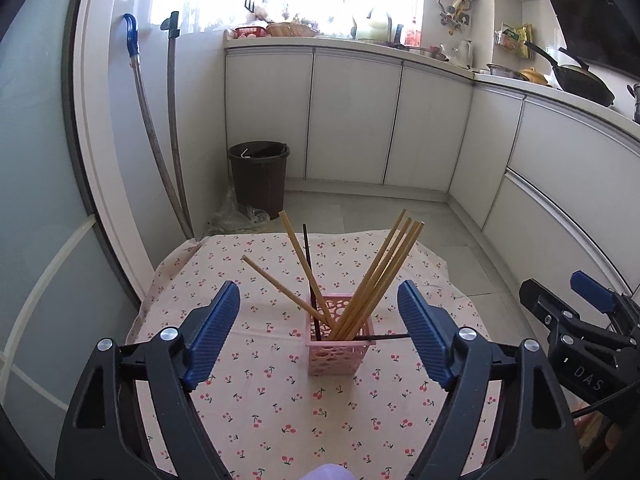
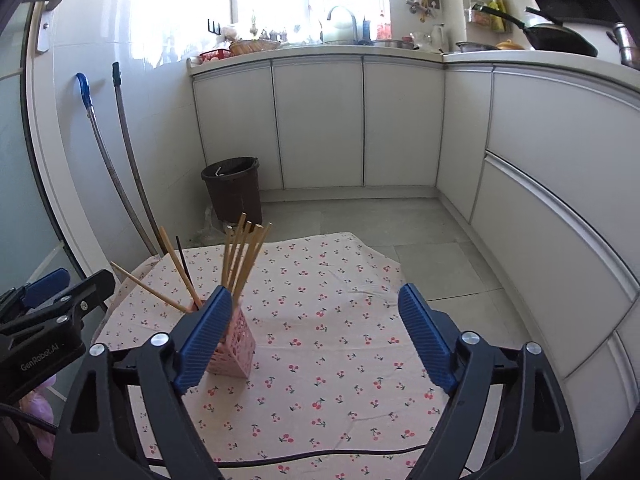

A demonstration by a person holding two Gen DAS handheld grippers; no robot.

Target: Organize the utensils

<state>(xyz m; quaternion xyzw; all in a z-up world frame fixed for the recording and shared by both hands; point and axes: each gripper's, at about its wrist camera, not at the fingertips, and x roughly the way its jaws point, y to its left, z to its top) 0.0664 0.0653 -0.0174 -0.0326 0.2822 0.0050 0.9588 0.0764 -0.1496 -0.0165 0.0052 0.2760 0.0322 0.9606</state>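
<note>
A pink perforated holder (image 1: 339, 340) stands on the cherry-print cloth (image 1: 280, 408). Several wooden chopsticks (image 1: 384, 276) and a black chopstick (image 1: 310, 276) stand in it, fanned out. Another black chopstick (image 1: 384, 336) lies across the holder's rim toward the right. My left gripper (image 1: 320, 332) is open and empty, its jaws wide on either side of the holder. My right gripper (image 2: 316, 332) is open and empty; the holder (image 2: 236, 356) sits just behind its left finger (image 2: 204, 340). The right gripper also shows at the right of the left wrist view (image 1: 580, 320).
White kitchen cabinets (image 1: 360, 120) curve round the back and right. A dark bin (image 1: 259, 176) stands on the floor beyond the cloth. Two long handles (image 1: 168, 140) lean on the left wall. A black cable (image 2: 320, 454) runs across the cloth's near edge.
</note>
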